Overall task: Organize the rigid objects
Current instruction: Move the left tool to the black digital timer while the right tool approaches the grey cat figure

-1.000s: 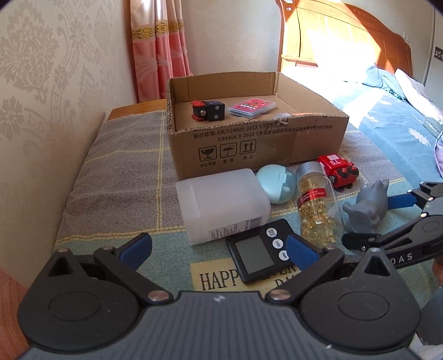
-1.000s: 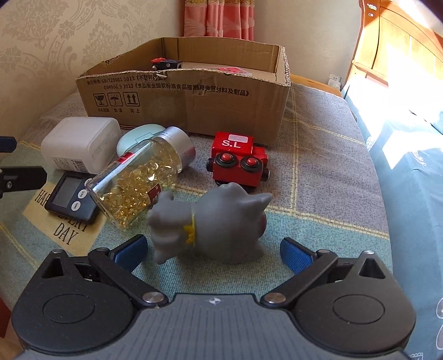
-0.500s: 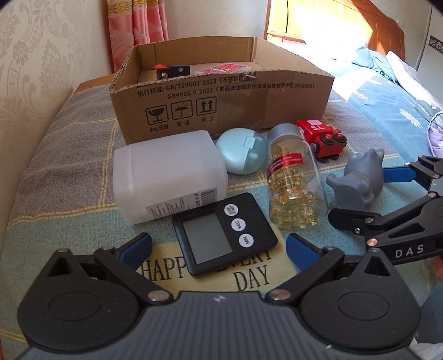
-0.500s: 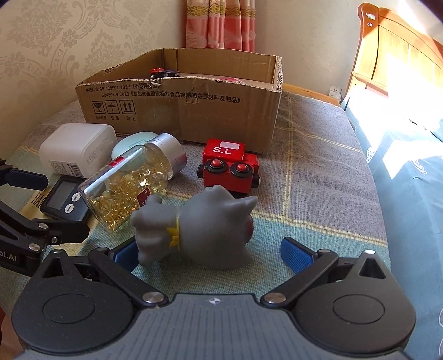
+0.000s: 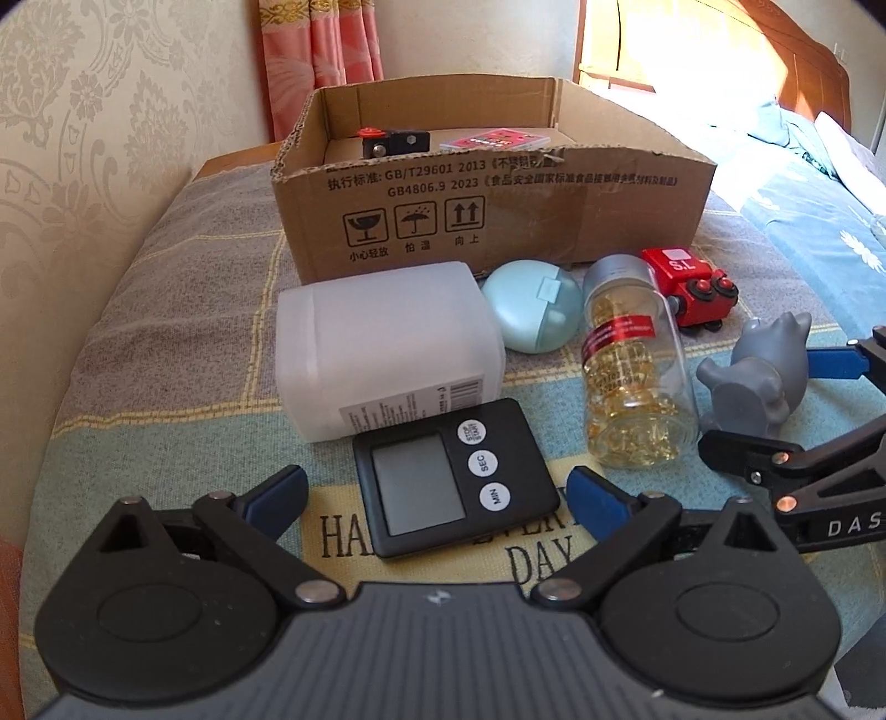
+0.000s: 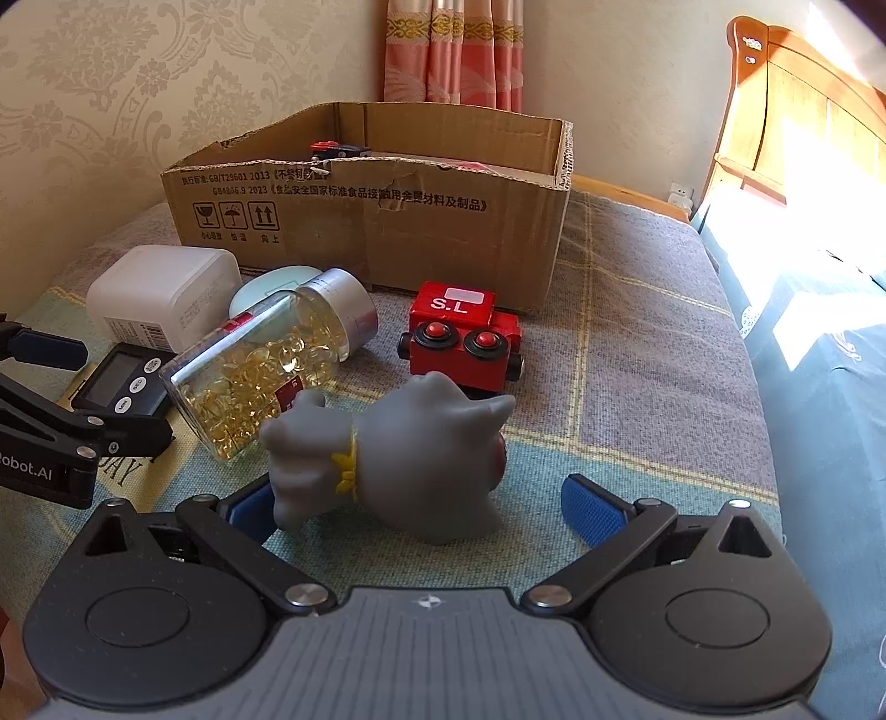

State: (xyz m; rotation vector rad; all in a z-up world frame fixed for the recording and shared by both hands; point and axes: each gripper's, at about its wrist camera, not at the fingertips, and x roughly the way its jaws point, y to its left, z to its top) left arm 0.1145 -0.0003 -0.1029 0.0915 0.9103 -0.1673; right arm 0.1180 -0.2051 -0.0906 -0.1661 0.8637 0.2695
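Observation:
A black digital timer (image 5: 454, 476) lies flat between the open fingers of my left gripper (image 5: 437, 493). Behind it lie a white plastic box (image 5: 382, 346), a pale blue round case (image 5: 531, 313), a bottle of yellow capsules (image 5: 631, 376) on its side and a red toy train (image 5: 689, 288). A grey rubber animal toy (image 6: 410, 465) lies on its side between the open fingers of my right gripper (image 6: 426, 507); its tail end is close to the left pad. The open cardboard box (image 5: 498, 221) holds a small black and red toy (image 5: 393, 143) and a pink card pack (image 5: 495, 138).
Everything rests on a patterned cloth (image 5: 183, 310) over a table against a wallpapered wall (image 5: 111, 111). A bed with blue bedding (image 6: 819, 376) and a wooden headboard (image 6: 803, 127) stands at the right. A pink curtain (image 6: 454, 50) hangs behind the box.
My left gripper has moved forward and lower, so the timer now lies between its fingers. My right gripper has closed in on the grey toy. Both stay open.

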